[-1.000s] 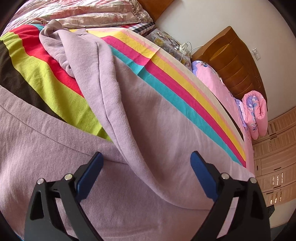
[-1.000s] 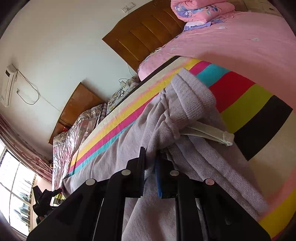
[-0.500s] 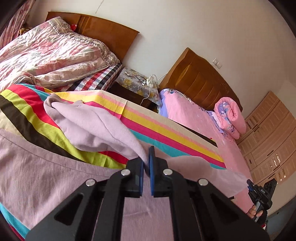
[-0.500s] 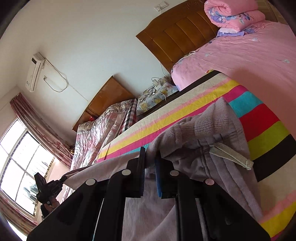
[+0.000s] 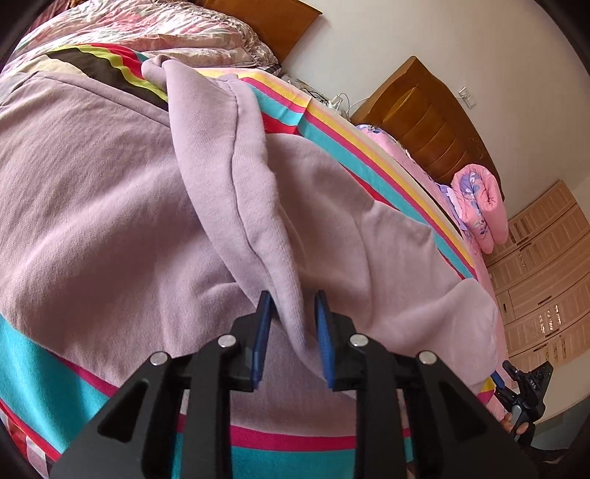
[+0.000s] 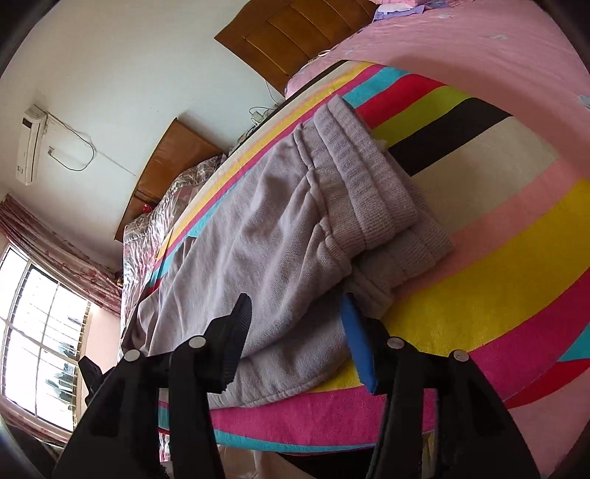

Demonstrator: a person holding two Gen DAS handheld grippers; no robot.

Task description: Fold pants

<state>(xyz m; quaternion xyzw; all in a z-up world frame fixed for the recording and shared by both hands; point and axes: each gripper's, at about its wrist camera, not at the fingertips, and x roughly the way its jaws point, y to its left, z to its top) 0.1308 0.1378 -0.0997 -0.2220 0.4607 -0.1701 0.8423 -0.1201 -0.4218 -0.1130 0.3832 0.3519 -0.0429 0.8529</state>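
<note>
Two beds fill the room. The near bed wears a striped blanket, and the lilac pants lie across it, taking the left and middle of the left wrist view and the centre of the right wrist view. A pink bed sits in the upper right of the right wrist view, with a wooden headboard above it. At the far left of that view are a window and a wall air conditioner.

Half a second ago both tools were pinching cloth and lifting it off the blanket. Now the carried half lies down on top of the lower half, so one fold looks laid. The ribbed waistband rests doubled in the upper middle of the right wrist view.

At the bottom middle of its view, the left tool has just been opening from a full pinch. Its blue pads stand narrowly apart, and a ridge of pants fabric runs down between them. The ridge touches the left pad, while a slim gap shows at the right one. It looks released rather than gripped.

Likewise the right tool has just been opening and now stands about half wide. The folded edge of the pants bulges between the pads without being clamped.

Judging by this, the next move is probably to draw both tools clear and take the following fold. The ridge may need smoothing first.
</note>
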